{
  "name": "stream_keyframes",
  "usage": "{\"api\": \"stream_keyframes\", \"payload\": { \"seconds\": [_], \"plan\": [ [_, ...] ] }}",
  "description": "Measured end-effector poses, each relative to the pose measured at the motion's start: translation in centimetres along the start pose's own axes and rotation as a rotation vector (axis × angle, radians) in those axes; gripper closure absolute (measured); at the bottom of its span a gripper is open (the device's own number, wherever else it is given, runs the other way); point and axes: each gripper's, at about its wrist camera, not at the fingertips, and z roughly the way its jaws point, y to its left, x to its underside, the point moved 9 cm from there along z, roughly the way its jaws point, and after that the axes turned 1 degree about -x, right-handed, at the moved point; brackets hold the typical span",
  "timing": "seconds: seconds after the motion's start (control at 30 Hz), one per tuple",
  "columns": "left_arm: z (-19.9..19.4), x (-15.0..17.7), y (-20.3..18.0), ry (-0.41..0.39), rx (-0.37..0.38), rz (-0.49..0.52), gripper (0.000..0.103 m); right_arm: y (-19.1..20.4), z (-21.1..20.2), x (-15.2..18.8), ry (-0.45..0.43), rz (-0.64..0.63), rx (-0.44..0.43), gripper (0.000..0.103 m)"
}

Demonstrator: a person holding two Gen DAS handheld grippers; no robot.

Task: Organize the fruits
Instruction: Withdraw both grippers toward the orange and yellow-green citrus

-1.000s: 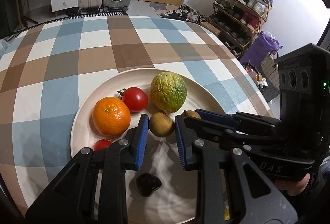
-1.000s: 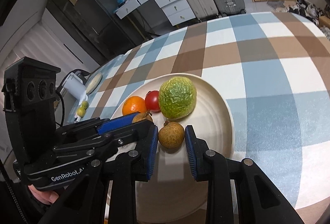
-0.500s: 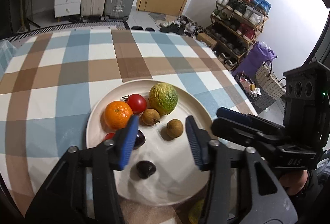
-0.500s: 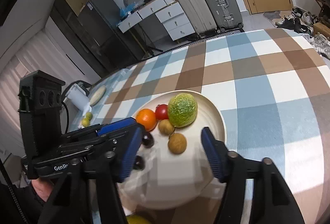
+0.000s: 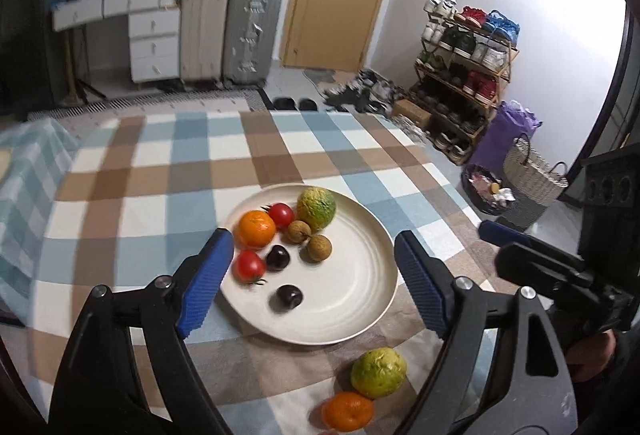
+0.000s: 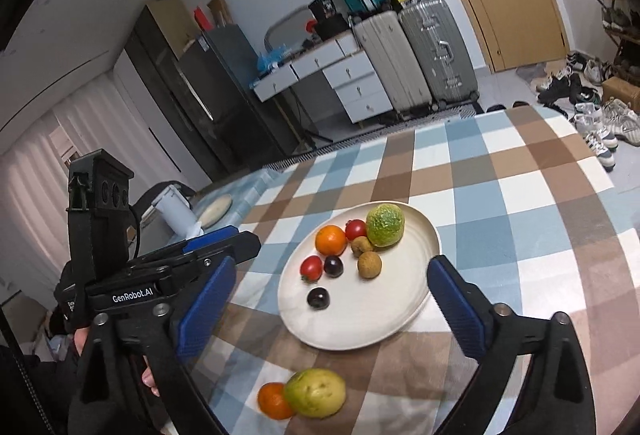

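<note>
A cream plate on the checked tablecloth holds an orange, two tomatoes, a bumpy green fruit, two brown longans and two dark plums. Off the plate, near the front edge, lie a second green fruit and a second orange. My left gripper and right gripper hover side by side above and short of the plate. Both jaws are opening, with nothing between them.
The checked table stretches far and left of the plate. Beyond it are suitcases, white drawers, a door and a shoe rack. A white device and a round pad lie on a side surface to the left.
Both grippers were shut around the brown longans on the plate. They have let go, spread wide and drawn back and up, so the whole plate and the two loose fruits show.
</note>
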Motion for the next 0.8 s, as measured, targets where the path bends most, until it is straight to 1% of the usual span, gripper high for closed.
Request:
{"api": "stream_keyframes", "payload": {
  "seconds": [0.07, 0.13, 0.17, 0.23, 0.33, 0.43, 0.6, 0.7, 0.8],
  "plan": [
    [-1.5, 0.1, -0.3, -0.025, -0.019, 0.009, 0.015, 0.6, -0.9, 0.1, -0.016, -0.002, -0.002, 0.001],
    [-2.9, 0.3, -0.5, -0.046, -0.036, 0.009, 0.007, 1.2, -1.7, 0.3, -0.031, -0.008, -0.004, 0.001],
    [-3.6, 0.4, -0.6, -0.058, -0.047, 0.007, 0.001, 1.6, -2.2, 0.4, -0.04, -0.014, -0.004, 0.001],
    [-5.0, 0.6, -0.8, -0.09, -0.056, 0.006, 0.001, 2.2, -3.0, 0.7, -0.061, -0.037, 0.013, 0.0],
    [-6.5, 1.5, -0.7, -0.105, -0.088, 0.008, 0.001, 3.0, -3.9, 1.4, -0.074, -0.066, 0.028, 0.0],
    [-7.3, 2.7, -0.4, -0.108, -0.087, -0.014, 0.001, 3.6, -4.3, 2.6, -0.069, -0.079, 0.039, 0.0],
    [-8.2, 6.0, 0.8, -0.088, -0.108, -0.053, 0.001, 4.6, -4.6, 5.1, -0.056, -0.109, 0.062, 0.0],
    [-8.3, 8.2, 1.8, -0.065, -0.096, -0.101, 0.001, 4.8, -4.5, 6.4, -0.05, -0.12, 0.076, 0.0],
    [-7.8, 10.5, 2.4, -0.041, -0.103, -0.117, 0.001, 4.6, -4.1, 7.6, -0.03, -0.116, 0.091, 0.0]
  ]
}}
